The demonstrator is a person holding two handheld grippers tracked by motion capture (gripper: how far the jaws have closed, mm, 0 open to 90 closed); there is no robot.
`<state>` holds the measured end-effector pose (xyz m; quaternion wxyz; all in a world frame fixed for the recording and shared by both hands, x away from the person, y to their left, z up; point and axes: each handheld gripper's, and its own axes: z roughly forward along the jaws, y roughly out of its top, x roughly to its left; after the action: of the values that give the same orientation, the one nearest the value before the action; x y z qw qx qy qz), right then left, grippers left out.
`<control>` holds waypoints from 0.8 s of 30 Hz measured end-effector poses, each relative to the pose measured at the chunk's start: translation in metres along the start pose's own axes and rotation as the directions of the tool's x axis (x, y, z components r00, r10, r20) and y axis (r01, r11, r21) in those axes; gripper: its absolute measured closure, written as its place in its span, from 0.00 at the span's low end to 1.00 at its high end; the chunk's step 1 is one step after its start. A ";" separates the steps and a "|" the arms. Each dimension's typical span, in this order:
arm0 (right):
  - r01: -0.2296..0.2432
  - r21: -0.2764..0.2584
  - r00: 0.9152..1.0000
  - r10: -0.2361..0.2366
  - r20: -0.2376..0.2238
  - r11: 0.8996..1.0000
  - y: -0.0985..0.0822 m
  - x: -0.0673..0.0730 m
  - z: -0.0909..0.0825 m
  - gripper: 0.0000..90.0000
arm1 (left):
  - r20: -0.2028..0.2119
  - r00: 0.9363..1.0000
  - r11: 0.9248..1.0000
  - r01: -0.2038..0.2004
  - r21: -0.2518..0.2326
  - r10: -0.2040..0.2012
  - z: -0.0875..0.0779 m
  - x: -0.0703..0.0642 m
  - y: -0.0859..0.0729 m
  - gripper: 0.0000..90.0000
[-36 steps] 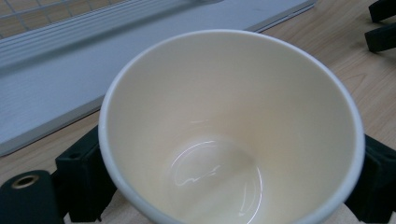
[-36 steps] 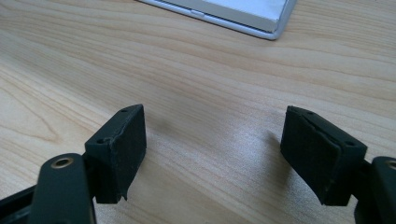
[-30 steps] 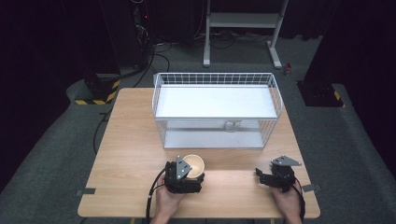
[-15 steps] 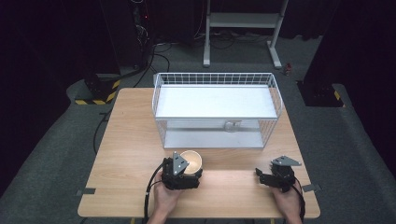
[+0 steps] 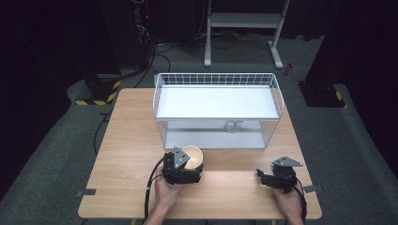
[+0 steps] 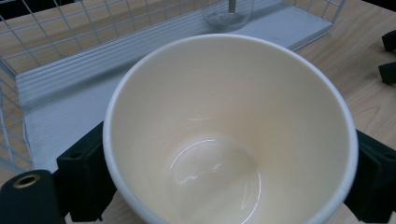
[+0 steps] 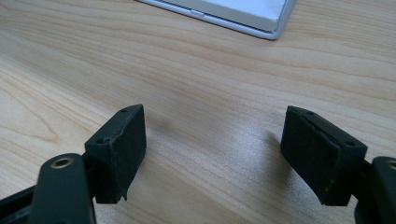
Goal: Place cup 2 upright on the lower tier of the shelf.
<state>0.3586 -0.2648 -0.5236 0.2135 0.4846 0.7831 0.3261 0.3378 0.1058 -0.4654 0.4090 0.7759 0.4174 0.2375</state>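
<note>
A cream paper cup point(image 5: 192, 153) stands upright and empty near the table's front, just in front of the white wire rack point(image 5: 159, 108). My left gripper point(image 5: 190, 164) is shut on it. In the left gripper view the cup point(image 6: 224, 130) sits between the two black pads point(image 6: 86, 177), which press on its sides. My right gripper point(image 5: 264, 178) rests at the front right of the table, and it is open. In the right gripper view its jaws point(image 7: 215, 154) stand wide apart over bare wood, with nothing between them.
The rack has a white upper shelf point(image 5: 216, 101) and a lower tray point(image 6: 65, 79). A clear glass jar point(image 5: 233, 126) stands on the lower level point(image 6: 229, 11). Beyond the table are dark floor, cables and a metal stand point(image 5: 244, 21).
The left gripper has edged slightly toward the rack with the cup in it. The right gripper has stayed where it was.
</note>
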 end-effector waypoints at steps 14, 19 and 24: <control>-0.002 0.000 1.000 0.002 0.004 1.000 0.000 0.000 0.000 0.25 | -0.006 1.000 1.000 0.016 0.008 -0.016 0.007 0.010 0.012 0.10; -0.001 -0.001 1.000 0.001 0.004 1.000 0.000 0.000 0.000 0.25 | -0.026 1.000 1.000 0.012 0.010 -0.012 0.011 0.015 0.019 0.10; -0.001 -0.001 1.000 0.001 0.003 1.000 0.000 0.000 0.000 0.25 | -0.047 0.999 1.000 -0.012 0.020 0.013 0.021 0.017 0.026 0.11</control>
<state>0.3587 -0.2646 -0.5236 0.2149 0.4855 0.7824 0.3256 0.3736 0.1025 -0.4552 0.3898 0.7767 0.4245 0.2541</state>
